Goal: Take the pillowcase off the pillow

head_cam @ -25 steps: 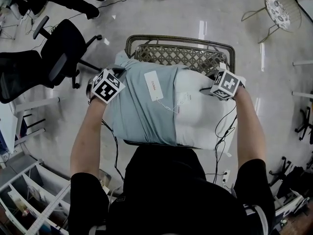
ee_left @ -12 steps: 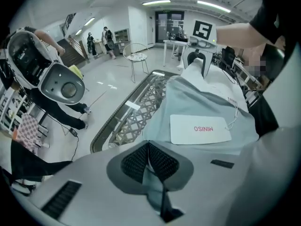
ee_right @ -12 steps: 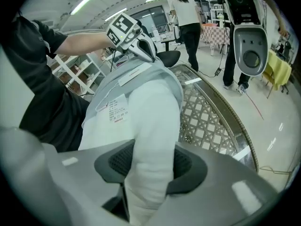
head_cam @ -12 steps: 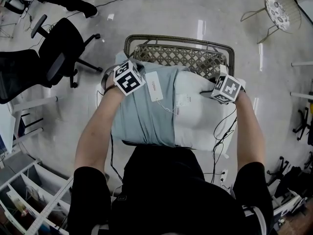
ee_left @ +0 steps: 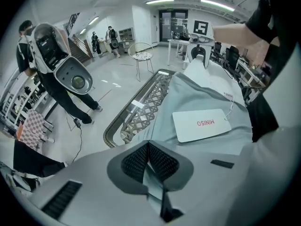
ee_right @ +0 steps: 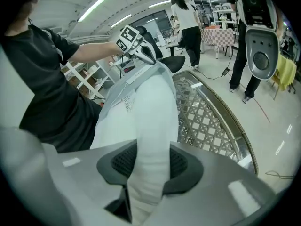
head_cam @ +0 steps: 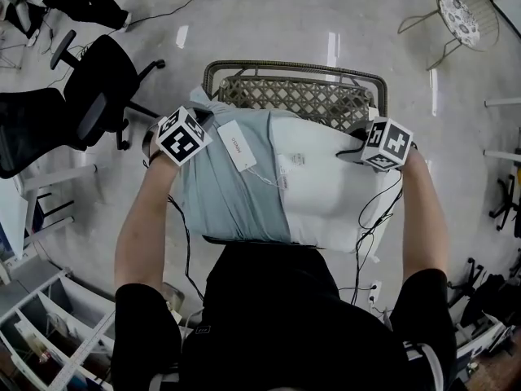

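A white pillow [head_cam: 334, 190] lies on a woven rattan table [head_cam: 297, 96], its left half still inside a pale blue-grey pillowcase [head_cam: 220, 194]. My left gripper [head_cam: 199, 122] is shut on the pillowcase's far left edge, and a fold of the fabric [ee_left: 151, 173] is pinched between its pads. My right gripper [head_cam: 354, 151] is at the pillow's bare right end. Its jaws have just been closing, and the white pillow edge [ee_right: 150, 164] is squeezed between them. A white MINISO tag [ee_left: 202, 125] hangs by a string on the pillowcase.
A black office chair [head_cam: 89, 88] stands left of the table and a round wire side table [head_cam: 466, 10] at the far right. White shelving [head_cam: 49, 332] sits at lower left. Cables [head_cam: 370, 218] trail from both grippers. People stand nearby [ee_left: 51, 74].
My left gripper swung in toward the pillow's middle, then back out left, dragging the pillowcase and tag leftward. Slightly more white pillow shows. My right gripper shifted a little right and up.
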The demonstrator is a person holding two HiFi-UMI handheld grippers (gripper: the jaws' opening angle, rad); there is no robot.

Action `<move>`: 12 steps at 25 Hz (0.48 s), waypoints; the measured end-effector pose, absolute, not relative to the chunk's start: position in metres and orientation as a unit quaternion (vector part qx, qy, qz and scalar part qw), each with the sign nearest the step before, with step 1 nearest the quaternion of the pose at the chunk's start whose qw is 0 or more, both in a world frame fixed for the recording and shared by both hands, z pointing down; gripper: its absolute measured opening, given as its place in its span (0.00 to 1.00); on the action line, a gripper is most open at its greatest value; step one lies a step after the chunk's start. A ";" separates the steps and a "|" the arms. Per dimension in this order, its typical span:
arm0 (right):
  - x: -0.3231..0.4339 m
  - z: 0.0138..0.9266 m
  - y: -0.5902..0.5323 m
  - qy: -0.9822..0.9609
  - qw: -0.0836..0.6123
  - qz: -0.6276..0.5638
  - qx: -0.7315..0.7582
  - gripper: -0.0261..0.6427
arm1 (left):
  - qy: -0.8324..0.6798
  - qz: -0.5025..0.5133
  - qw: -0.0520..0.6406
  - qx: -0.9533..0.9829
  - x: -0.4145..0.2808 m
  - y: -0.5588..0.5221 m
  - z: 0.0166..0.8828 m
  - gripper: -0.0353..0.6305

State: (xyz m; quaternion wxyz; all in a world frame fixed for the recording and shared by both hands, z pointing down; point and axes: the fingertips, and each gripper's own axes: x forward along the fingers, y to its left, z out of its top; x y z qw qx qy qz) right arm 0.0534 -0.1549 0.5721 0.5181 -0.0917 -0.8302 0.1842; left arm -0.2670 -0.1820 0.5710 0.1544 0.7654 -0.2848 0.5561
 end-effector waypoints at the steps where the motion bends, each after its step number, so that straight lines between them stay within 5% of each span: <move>1: 0.055 0.569 -0.157 -0.832 0.515 0.185 -0.091 0.27 | -0.288 0.554 0.156 0.765 -0.270 -0.182 0.568 0.06; 9: 0.056 0.591 -0.178 -0.825 0.542 0.157 -0.038 0.35 | -0.317 0.523 0.158 0.775 -0.264 -0.179 0.570 0.07; 12: 0.054 0.609 -0.189 -0.807 0.581 0.109 0.004 0.44 | -0.333 0.511 0.156 0.777 -0.254 -0.167 0.569 0.22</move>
